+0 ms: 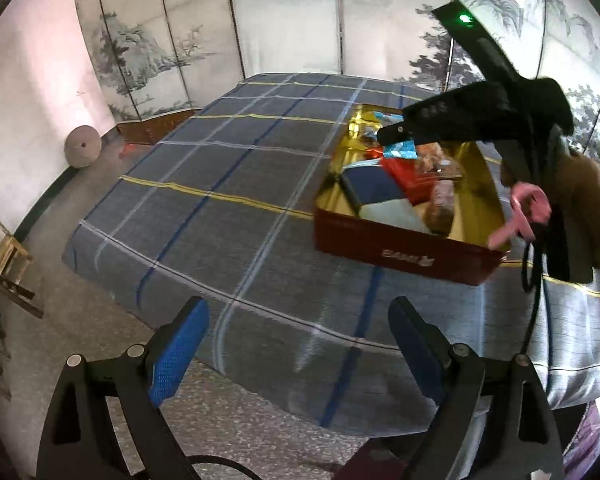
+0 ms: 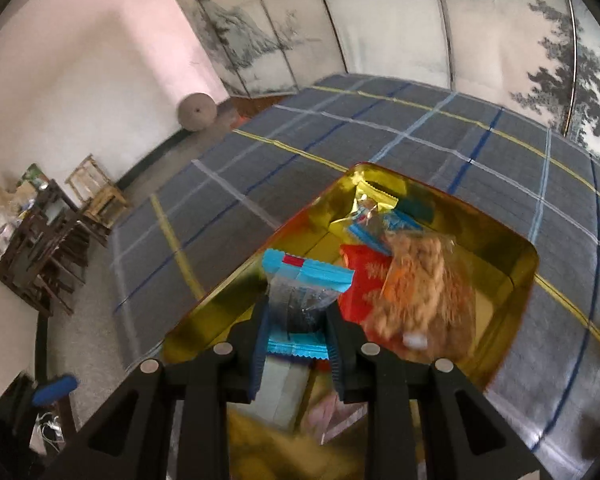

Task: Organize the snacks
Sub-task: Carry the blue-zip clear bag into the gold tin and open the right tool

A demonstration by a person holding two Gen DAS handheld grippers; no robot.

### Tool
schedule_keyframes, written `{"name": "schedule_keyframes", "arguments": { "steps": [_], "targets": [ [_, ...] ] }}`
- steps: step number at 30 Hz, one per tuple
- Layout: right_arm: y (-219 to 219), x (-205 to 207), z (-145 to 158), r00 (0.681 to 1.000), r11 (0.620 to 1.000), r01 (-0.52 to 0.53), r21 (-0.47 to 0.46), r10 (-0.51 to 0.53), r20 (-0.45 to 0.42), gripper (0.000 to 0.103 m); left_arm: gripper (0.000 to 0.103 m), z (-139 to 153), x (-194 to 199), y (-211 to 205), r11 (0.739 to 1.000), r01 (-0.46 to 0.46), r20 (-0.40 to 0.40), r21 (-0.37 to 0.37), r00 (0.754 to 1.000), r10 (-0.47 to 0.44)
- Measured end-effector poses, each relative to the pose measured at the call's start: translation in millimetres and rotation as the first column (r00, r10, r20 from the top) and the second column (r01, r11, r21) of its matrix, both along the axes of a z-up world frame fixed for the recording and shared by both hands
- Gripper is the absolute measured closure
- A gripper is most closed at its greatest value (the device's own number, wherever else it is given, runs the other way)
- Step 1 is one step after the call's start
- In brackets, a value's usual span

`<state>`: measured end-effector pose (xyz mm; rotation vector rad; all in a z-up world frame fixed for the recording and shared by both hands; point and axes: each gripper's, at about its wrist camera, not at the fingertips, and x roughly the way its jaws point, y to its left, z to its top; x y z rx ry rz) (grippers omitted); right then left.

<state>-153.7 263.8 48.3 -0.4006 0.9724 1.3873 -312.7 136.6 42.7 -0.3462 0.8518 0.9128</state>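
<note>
A: How is the right tool [image 2: 300, 316] shown?
B: Closed on a blue packet [image 2: 306, 276], held over the tin [image 1: 404, 240].
A: And the left tool [image 1: 300, 340]?
B: Spread wide, nothing held, above the table [image 1: 220, 184].

- We see soft, even daylight; the pale wall [image 1: 28, 92] is washed out pinkish.
- Glare glints off the tin's gold lining [image 2: 496, 264].
- Fisheye bending curves the folding screen [image 1: 284, 20], with dark corners.
- Motion blur smears the snack bag [image 2: 424, 292] and the lower right-wrist view.
</note>
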Motion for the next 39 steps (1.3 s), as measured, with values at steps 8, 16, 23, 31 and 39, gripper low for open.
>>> {"name": "schedule_keyframes", "arguments": {
  "steps": [8, 16, 23, 31, 39],
  "targets": [
    [42.2, 3.1, -14.2, 0.999, 0.999, 0.028, -0.041, -0.026, 0.03, 0.075, 0.014, -12.8, -7.2, 12.7, 0.999, -0.016, -0.018, -0.039, 1.0, 0.015],
    [35.8, 20.4, -6.6, 0.997, 0.997, 0.073, 0.022, -0.072, -0.04, 0.07, 0.014, -11.7, -6.4, 12.4, 0.998, -0.029, -0.023, -0.047, 0.999, 0.028],
    [-50.6, 33.2, 27.2, 0.99, 0.973, 0.138, 0.184, -0.139, -0.012, 0.068, 0.014, 6.0, 2.7, -1.2, 1.0, 0.001, -0.014, 0.002, 1.0, -0.001],
    [-231.4, 80.0, 14.7, 0.907, 0.908, 0.382, 0.173, -0.404, 0.119, 0.062, 0.013, 20.7, 33.5, -29.5, 0.995, 0.083, -0.035, 0.052, 0.996, -0.082],
    [-339.4, 158.0, -18.8, 0.716, 0.763, 0.646, 0.042, -0.623, 0.316, 0.056, 0.01, 27.2, 75.2, -62.8, 0.978, 0.173, -0.099, 0.116, 0.982, -0.162]
  ]
}}
